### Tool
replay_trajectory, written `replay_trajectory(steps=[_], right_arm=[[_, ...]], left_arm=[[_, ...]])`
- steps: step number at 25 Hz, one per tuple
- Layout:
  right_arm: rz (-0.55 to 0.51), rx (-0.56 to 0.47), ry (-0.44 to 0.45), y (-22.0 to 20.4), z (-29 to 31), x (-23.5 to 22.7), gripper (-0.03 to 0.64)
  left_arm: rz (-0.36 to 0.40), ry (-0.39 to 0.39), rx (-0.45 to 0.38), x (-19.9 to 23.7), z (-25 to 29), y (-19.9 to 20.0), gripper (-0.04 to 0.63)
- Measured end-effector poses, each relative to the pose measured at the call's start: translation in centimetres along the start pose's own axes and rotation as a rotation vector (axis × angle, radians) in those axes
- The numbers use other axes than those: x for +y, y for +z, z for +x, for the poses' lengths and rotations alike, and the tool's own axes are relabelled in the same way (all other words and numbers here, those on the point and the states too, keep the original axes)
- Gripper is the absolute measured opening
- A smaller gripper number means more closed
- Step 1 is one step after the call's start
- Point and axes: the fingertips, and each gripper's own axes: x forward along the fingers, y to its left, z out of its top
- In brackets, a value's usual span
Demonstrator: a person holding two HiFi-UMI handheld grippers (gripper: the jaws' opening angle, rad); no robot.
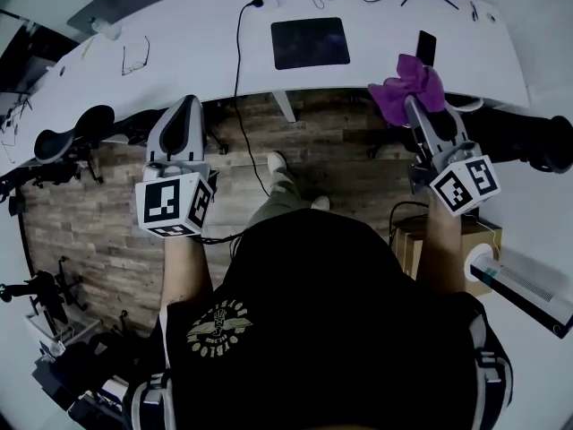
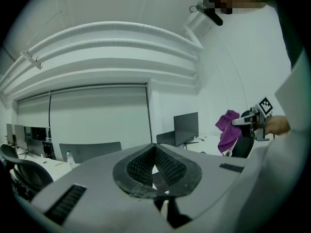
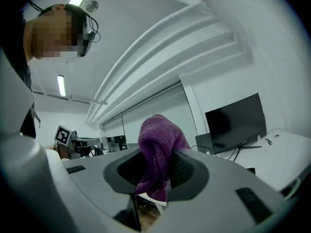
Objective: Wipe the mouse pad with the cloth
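The right tool (image 1: 414, 106) is clamped on the purple cloth (image 1: 407, 81). The mouse pad (image 1: 310, 42) lies on the bench (image 1: 179, 56), ahead and left of it. Press the purple cloth flat there and rub gently. The left tool (image 1: 186, 110) is closed, empty.

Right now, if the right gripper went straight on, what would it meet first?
Likely the white desk near the phone, touched first by the purple cloth in the right gripper; height is unclear.
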Motion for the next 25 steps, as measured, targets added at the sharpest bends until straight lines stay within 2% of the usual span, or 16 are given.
replay_trajectory(steps=[8, 16, 25], right_arm=[[-0.018, 0.000, 0.001, 1.1, 4.8, -0.2, 0.112], [0.000, 0.004, -0.012, 1.1, 9.3, -1.3, 0.112], [0.009, 0.018, -0.023, 1.4, 13.9, -2.4, 0.112]], left_arm=[[0.013, -0.048, -0.048, 1.6, 4.9, 1.5, 0.003], [0.003, -0.055, 0.004, 4.8, 8.6, -0.2, 0.002], [0.000, -0.085, 0.003, 7.1, 12.8, -0.3, 0.003]])
